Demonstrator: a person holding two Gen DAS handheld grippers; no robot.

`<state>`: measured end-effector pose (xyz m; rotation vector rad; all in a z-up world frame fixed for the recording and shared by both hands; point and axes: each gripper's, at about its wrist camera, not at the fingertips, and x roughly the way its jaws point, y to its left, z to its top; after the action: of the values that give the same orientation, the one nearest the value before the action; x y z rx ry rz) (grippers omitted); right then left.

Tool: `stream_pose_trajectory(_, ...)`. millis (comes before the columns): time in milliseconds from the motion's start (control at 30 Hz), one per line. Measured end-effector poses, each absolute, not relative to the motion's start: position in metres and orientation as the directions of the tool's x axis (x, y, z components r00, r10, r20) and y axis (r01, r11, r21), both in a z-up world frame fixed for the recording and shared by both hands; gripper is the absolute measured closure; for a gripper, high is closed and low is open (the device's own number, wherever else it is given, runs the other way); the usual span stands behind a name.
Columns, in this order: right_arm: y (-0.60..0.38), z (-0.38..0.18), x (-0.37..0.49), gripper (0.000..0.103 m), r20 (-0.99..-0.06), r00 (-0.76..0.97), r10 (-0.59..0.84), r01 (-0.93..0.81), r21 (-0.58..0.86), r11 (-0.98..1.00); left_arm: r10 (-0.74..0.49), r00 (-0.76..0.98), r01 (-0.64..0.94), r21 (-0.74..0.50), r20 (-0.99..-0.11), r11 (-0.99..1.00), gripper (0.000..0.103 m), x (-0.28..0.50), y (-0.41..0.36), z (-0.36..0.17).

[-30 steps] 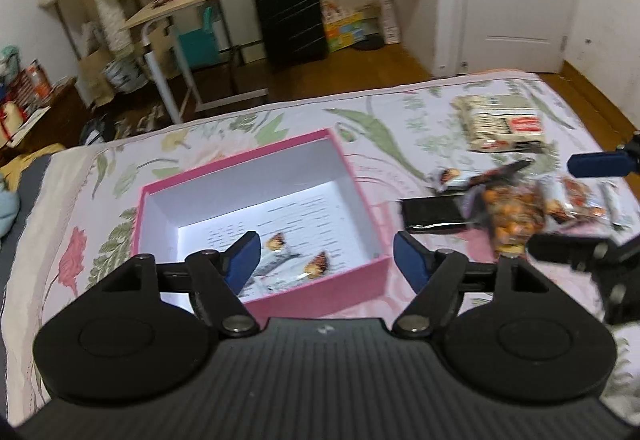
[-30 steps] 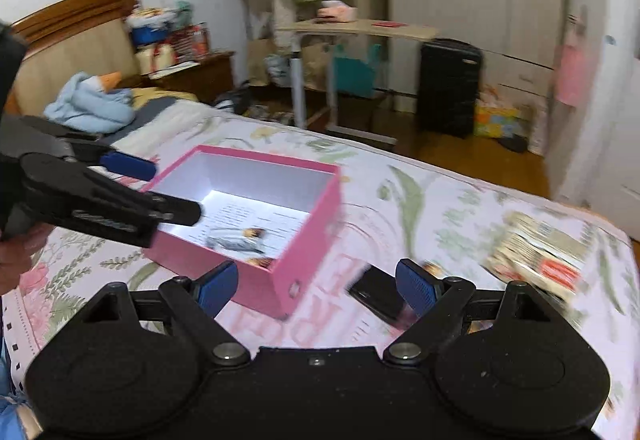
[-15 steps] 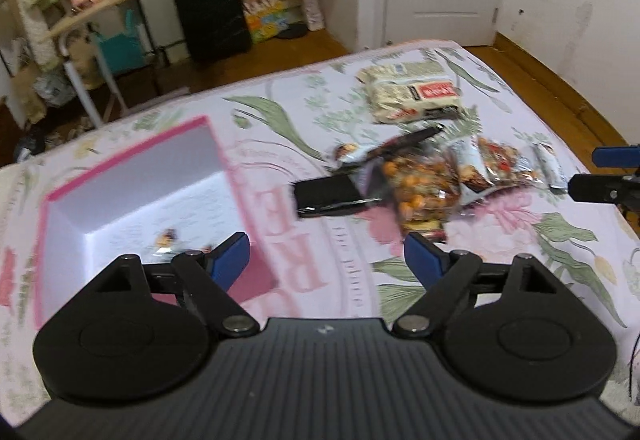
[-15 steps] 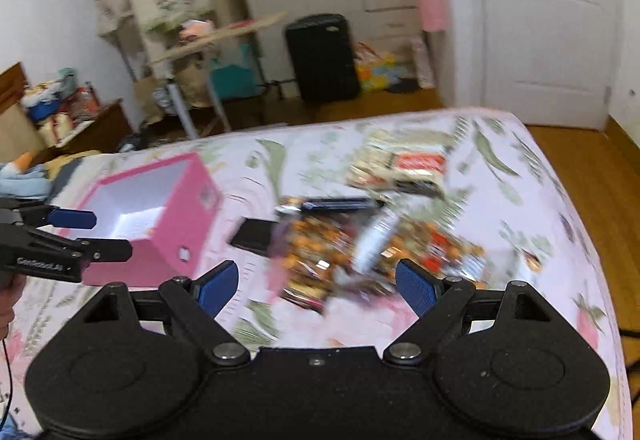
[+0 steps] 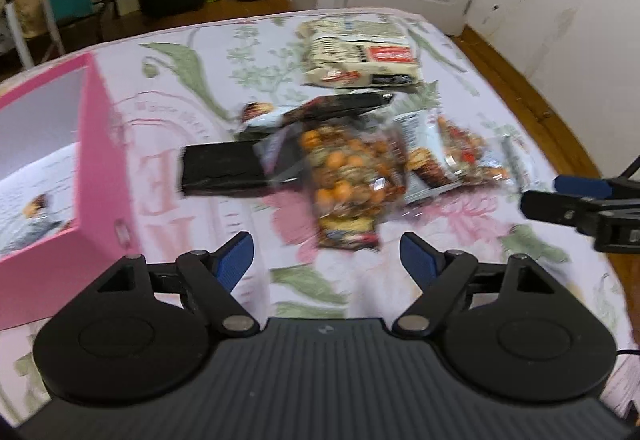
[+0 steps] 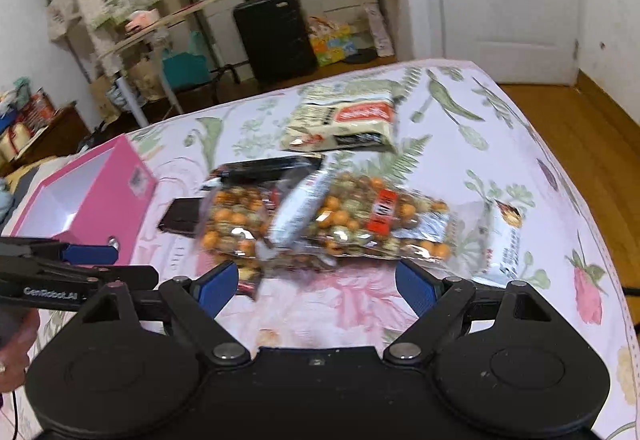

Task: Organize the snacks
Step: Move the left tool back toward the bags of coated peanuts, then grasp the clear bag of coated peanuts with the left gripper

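Both views swung off the pink box onto the snack pile at frame centre. Left gripper and right gripper spread, empty — take the nearest nut bag by its edge.

**Snacks heaped mid-bed, pink box at the left**

A pink box, open-topped and white inside, sits toward the bed's left edge with small wrapped snacks in it. Beside it lie a black packet, two clear bags of orange nuts, and, nearer the far edge, a cream packet.
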<state>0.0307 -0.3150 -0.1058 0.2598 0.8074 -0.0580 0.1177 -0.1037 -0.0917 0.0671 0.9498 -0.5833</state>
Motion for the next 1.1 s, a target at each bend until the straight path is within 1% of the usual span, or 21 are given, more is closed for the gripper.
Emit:
stream_pose_trajectory(33,-0.321,-0.108,0.031,0.014,-0.721,0.692,0.041,0.16,0.208,0.965,-0.451,0.438,0.501,-0.206,-0.778,0.841,0.033,0.12,-0.107,-0.092)
stream_pose_trajectory(67,-0.327,-0.109,0.032,0.014,-0.722,0.691,0.029,0.172,0.203,0.964,-0.46,0.434,0.505,-0.214,-0.775,0.836,0.037,0.124,-0.113,-0.092)
stream_pose_trajectory(100,-0.333,-0.111,0.034,0.014,-0.725,0.688,0.014,0.185,0.195,0.963,-0.466,0.432,0.508,-0.219,-0.772,0.833,0.038,0.128,-0.116,-0.092)
stream_pose_trajectory(133,-0.338,-0.112,0.035,0.014,-0.728,0.686,0.003,0.195,0.189,0.962,-0.474,0.433,0.509,-0.226,-0.767,0.83,0.043,0.133,-0.121,-0.092)
stream_pose_trajectory(167,-0.344,-0.114,0.037,0.014,-0.728,0.685,-0.005,0.205,0.186,0.961,-0.477,0.437,0.508,-0.228,-0.763,0.831,0.05,0.138,-0.125,-0.091)
stream_pose_trajectory(200,-0.35,-0.115,0.04,0.014,-0.728,0.685,-0.016,0.217,0.183,0.959,-0.477,0.444,0.506,-0.227,-0.758,0.832,0.054,0.142,-0.13,-0.09)
stream_pose_trajectory(233,-0.356,-0.117,0.044,0.015,-0.73,0.683,-0.027,0.229,0.179,0.957,-0.481,0.455,0.508,-0.225,-0.75,0.831,0.061,0.147,-0.134,-0.089)
stream_pose_trajectory(267,-0.363,-0.12,0.049,0.017,-0.734,0.678,-0.033,0.239,0.178,0.955,-0.483,0.464,0.512,-0.221,-0.742,0.83,0.067,0.151,-0.138,-0.087)
stream_pose_trajectory(300,-0.371,-0.124,0.055,0.019,-0.738,0.674,-0.037,0.249,0.18,0.952,-0.483,0.472,0.513,-0.216,-0.738,0.831,0.069,0.156,-0.142,-0.086)
stream_pose_trajectory(367,-0.387,-0.133,0.065,0.029,-0.75,0.66,-0.028,0.27,0.203,0.941,-0.489,0.479,0.52,-0.213,-0.729,0.827,0.076,0.168,-0.151,-0.085)
stream_pose_trajectory(433,-0.404,-0.144,0.075,0.035,-0.767,0.641,0.005,0.31,0.265,0.913,-0.498,0.466,0.525,-0.225,-0.731,0.821,0.078,0.181,-0.162,-0.088)
stream_pose_trajectory(467,-0.414,-0.151,0.079,0.037,-0.775,0.631,0.038,0.333,0.314,0.889,-0.505,0.45,0.527,-0.238,-0.737,0.816,0.081,0.189,-0.167,-0.091)
stream_pose_trajectory(533,-0.426,-0.164,0.084,0.038,-0.789,0.609,0.084,0.38,0.383,0.842,-0.514,0.416,0.519,-0.269,-0.75,0.812,0.082,0.202,-0.178,-0.099)
stream_pose_trajectory(633,-0.43,-0.172,0.09,0.038,-0.802,0.593,0.073,0.415,0.382,0.826,-0.526,0.369,0.515,-0.303,-0.766,0.802,0.082,0.215,-0.193,-0.112)
stream_pose_trajectory(700,-0.43,-0.176,0.095,0.034,-0.817,0.573,0.065,0.432,0.369,0.823,-0.532,0.33,0.511,-0.326,-0.78,0.795,0.083,0.216,-0.202,-0.122)
stream_pose_trajectory(767,-0.431,-0.181,0.1,0.024,-0.832,0.551,0.068,0.456,0.369,0.81,-0.538,0.286,0.489,-0.362,-0.793,0.794,0.083,0.218,-0.207,-0.132)
stream_pose_trajectory(833,-0.434,-0.186,0.104,0.021,-0.838,0.54,0.084,0.469,0.382,0.797,-0.561,0.235,0.454,-0.42,-0.794,0.786,0.083,0.22,-0.208,-0.142)
stream_pose_trajectory(900,-0.433,-0.186,0.106,0.018,-0.844,0.53,0.085,0.478,0.38,0.792,-0.577,0.234,0.418,-0.455,-0.783,0.787,0.083,0.221,-0.205,-0.146)
stream_pose_trajectory(1000,-0.43,-0.188,0.106,0.012,-0.858,0.508,0.083,0.515,0.379,0.768,-0.603,0.209,0.392,-0.499,-0.77,0.773,0.083,0.225,-0.203,-0.149)
stream_pose_trajectory(1033,-0.428,-0.188,0.106,0.008,-0.854,0.515,0.079,0.521,0.385,0.761,-0.612,0.201,0.391,-0.511,-0.765,0.766,0.083,0.226,-0.202,-0.149)
stream_pose_trajectory(1100,-0.422,-0.19,0.107,0.006,-0.853,0.518,0.059,0.521,0.369,0.77,-0.639,0.171,0.387,-0.545,-0.75,0.743,0.083,0.227,-0.202,-0.151)
